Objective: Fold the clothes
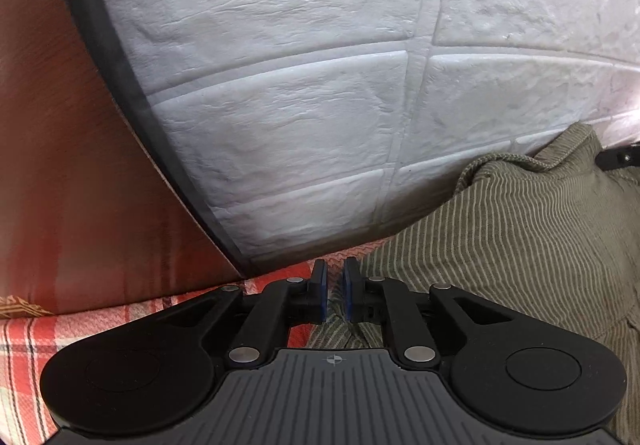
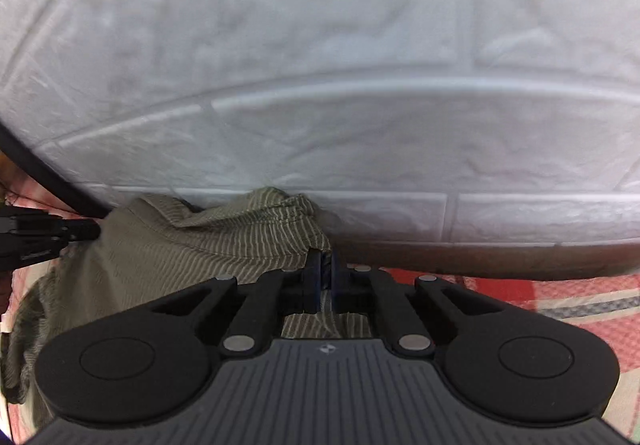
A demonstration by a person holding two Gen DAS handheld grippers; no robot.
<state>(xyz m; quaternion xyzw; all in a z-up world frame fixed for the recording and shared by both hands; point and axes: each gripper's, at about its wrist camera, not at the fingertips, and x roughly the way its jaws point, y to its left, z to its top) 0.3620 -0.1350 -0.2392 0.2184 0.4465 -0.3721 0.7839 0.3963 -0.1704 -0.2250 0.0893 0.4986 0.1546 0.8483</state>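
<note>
An olive green garment with thin pale stripes (image 1: 520, 229) lies rumpled on a red checked sheet (image 1: 80, 325), bunched against the wall. In the left wrist view my left gripper (image 1: 335, 291) sits at the garment's left edge. Its blue pads stand a narrow slit apart and I see no cloth pinched in the slit. In the right wrist view my right gripper (image 2: 326, 277) is shut on the garment (image 2: 180, 245) at its right edge, and striped cloth shows between the fingers. The left gripper (image 2: 94, 231) shows at the far left, its tip against the cloth.
A white brick-pattern wall panel (image 1: 320, 85) stands close behind the garment. A black strip (image 1: 120, 65) and a brown wooden board (image 1: 60, 165) border it on the left. A dark wooden ledge (image 2: 480, 257) runs along the wall's base on the right.
</note>
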